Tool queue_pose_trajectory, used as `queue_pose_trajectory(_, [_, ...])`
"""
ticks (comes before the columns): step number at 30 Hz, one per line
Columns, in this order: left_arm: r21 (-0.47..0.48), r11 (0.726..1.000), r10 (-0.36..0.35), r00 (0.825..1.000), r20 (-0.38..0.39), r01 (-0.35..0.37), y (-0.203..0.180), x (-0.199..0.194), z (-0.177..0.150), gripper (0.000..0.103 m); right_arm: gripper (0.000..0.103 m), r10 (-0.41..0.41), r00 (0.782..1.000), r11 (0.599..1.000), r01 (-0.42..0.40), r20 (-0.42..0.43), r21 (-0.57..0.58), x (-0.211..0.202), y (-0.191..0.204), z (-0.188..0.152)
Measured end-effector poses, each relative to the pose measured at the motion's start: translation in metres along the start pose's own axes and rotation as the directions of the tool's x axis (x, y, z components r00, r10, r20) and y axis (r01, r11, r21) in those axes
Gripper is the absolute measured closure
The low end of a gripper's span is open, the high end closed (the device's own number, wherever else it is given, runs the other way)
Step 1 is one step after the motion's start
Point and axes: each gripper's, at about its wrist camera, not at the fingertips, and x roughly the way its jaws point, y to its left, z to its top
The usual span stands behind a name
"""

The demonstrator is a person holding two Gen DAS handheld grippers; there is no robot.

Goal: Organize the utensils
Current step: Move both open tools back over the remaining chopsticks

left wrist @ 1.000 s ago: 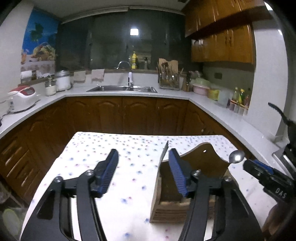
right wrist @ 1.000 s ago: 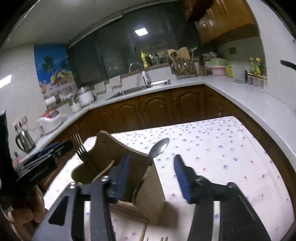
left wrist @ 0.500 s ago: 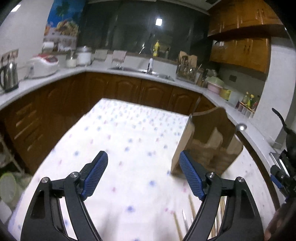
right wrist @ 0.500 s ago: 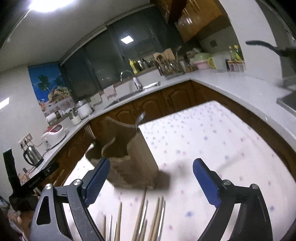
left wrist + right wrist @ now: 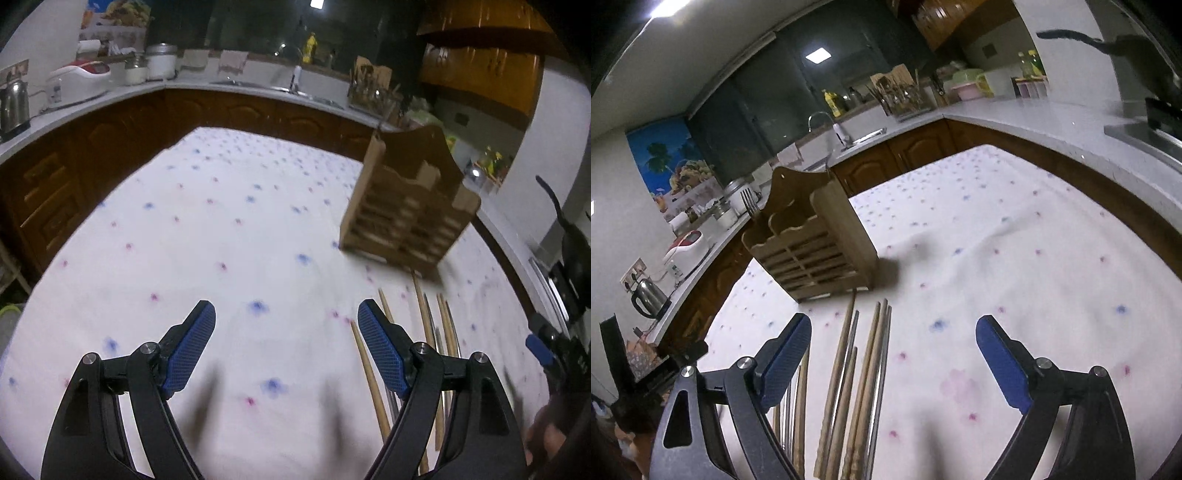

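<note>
Both the left gripper (image 5: 286, 347) and right gripper (image 5: 894, 354) gape empty; a fork (image 5: 750, 202) stands in the rack (image 5: 816, 247) ahead, chopsticks (image 5: 849, 373) wait below.

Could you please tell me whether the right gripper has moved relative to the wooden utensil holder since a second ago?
Yes. The right gripper backed away from the wooden utensil holder, now farther off, and hangs open over the chopsticks.

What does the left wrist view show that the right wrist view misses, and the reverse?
Left wrist only: the left tool, open over bare cloth, and a spoon bowl behind the holder. Right wrist only: the right tool, open over the chopsticks, and a fork standing in the holder. Both: the wooden holder, the chopsticks lying before it, and the spotted cloth.
</note>
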Motion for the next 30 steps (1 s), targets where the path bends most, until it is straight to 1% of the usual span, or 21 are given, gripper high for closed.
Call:
queue_pose_trajectory(9, [0.013, 1.0, -0.001, 0.997, -0.072, 0.002, -0.008, 0.009, -0.011, 0.022, 0.01, -0.007, 0.999, 1.0, 0.007, -0.032, -0.022, 0.006, 0.004, -0.008])
queue_pose_trajectory(12, [0.017, 1.0, 0.003, 0.996, -0.088, -0.002, -0.01, 0.012, -0.013, 0.022, 0.013, -0.022, 0.999, 0.999, 0.02, -0.046, -0.046, 0.011, 0.006, -0.011])
queue_pose_trajectory(13, [0.019, 1.0, 0.003, 0.996, -0.09, -0.002, -0.011, 0.013, -0.013, 0.022, 0.016, -0.027, 0.998, 0.998, 0.024, -0.052, -0.054, 0.013, 0.007, -0.011])
queue_pose_trajectory(14, [0.022, 1.0, 0.004, 0.996, -0.094, -0.002, -0.012, 0.014, -0.013, 0.022, 0.024, -0.029, 0.998, 0.998, 0.025, -0.061, -0.06, 0.016, 0.008, -0.011])
queue_pose_trajectory(15, [0.026, 1.0, 0.007, 0.995, -0.099, -0.005, -0.013, 0.015, -0.013, 0.022, 0.029, -0.032, 0.997, 0.997, 0.027, -0.075, -0.067, 0.019, 0.01, -0.011])
queue_pose_trajectory(17, [0.035, 0.999, 0.019, 0.993, -0.113, -0.015, -0.015, 0.018, -0.014, 0.022, 0.046, -0.038, 0.994, 0.997, 0.03, -0.107, -0.074, 0.028, 0.011, -0.012])
queue_pose_trajectory(20, [0.044, 0.999, 0.021, 0.991, -0.136, -0.015, -0.019, 0.024, -0.014, 0.022, 0.057, -0.044, 0.987, 0.996, 0.03, -0.152, -0.088, 0.042, 0.014, -0.014])
queue_pose_trajectory(21, [0.047, 0.999, 0.021, 0.99, -0.143, -0.015, -0.02, 0.026, -0.015, 0.022, 0.058, -0.042, 0.985, 0.995, 0.026, -0.168, -0.093, 0.047, 0.015, -0.014])
queue_pose_trajectory(23, [0.056, 0.998, 0.026, 0.987, -0.157, -0.017, -0.023, 0.03, -0.015, 0.022, 0.065, -0.046, 0.979, 0.994, 0.025, -0.197, -0.108, 0.058, 0.018, -0.015])
queue_pose_trajectory(24, [0.064, 0.998, 0.031, 0.986, -0.167, -0.021, -0.025, 0.032, -0.016, 0.022, 0.066, -0.049, 0.975, 0.993, 0.023, -0.215, -0.119, 0.064, 0.02, -0.016])
queue_pose_trajectory(25, [0.071, 0.997, 0.034, 0.984, -0.175, -0.022, -0.027, 0.034, -0.016, 0.022, 0.07, -0.049, 0.972, 0.992, 0.021, -0.228, -0.127, 0.069, 0.022, -0.018])
queue_pose_trajectory(27, [0.086, 0.996, 0.039, 0.981, -0.191, -0.023, -0.031, 0.039, -0.017, 0.022, 0.076, -0.074, 0.96, 0.986, 0.029, -0.272, -0.167, 0.082, 0.027, -0.022])
queue_pose_trajectory(28, [0.094, 0.995, 0.043, 0.979, -0.198, -0.024, -0.033, 0.041, -0.017, 0.022, 0.081, -0.091, 0.956, 0.981, 0.039, -0.278, -0.188, 0.084, 0.029, -0.024])
queue_pose_trajectory(30, [0.105, 0.994, 0.044, 0.977, -0.206, -0.023, -0.036, 0.043, -0.018, 0.022, 0.084, -0.111, 0.957, 0.974, 0.051, -0.267, -0.222, 0.082, 0.031, -0.026])
